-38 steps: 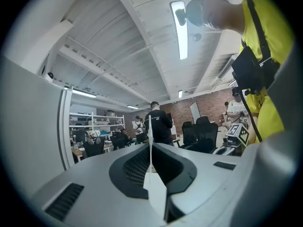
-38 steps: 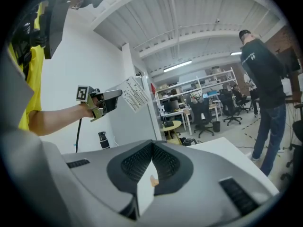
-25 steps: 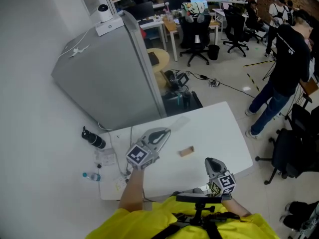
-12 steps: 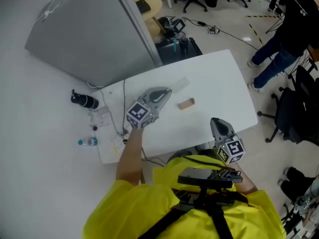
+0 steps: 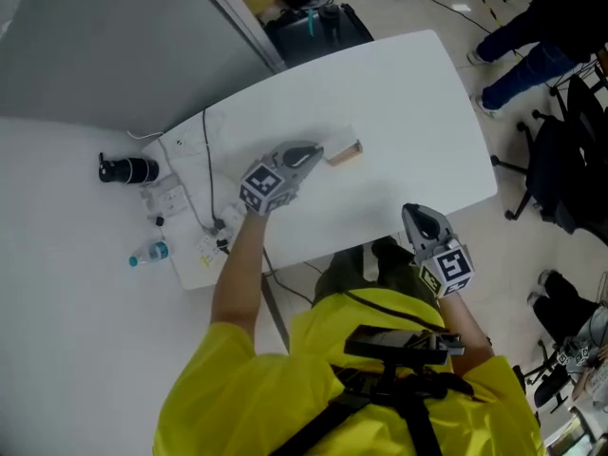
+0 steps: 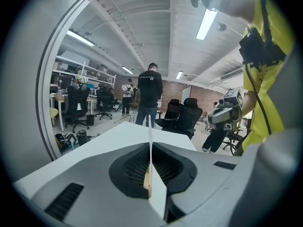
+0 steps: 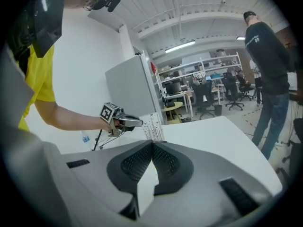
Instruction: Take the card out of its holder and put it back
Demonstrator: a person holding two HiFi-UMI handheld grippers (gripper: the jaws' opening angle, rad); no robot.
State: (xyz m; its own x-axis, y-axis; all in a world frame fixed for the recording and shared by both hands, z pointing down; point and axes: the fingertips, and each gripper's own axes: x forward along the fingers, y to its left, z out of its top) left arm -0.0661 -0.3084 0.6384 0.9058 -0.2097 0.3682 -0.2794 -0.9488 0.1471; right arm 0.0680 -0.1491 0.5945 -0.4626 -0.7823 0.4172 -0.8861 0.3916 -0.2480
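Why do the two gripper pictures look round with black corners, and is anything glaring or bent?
Left gripper view: the wide-angle lens bends the partition frame into an arc, and the ceiling lamp glares. Right gripper view: same round dark border and curved lines. Head view: even light and straighter edges, with no harsh glare on the table.

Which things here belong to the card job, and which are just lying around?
Job:
- card, held in the left claw
- holder on the table
- right claw, shut and empty

Lying about:
- water bottle
- black cylinder
- cable
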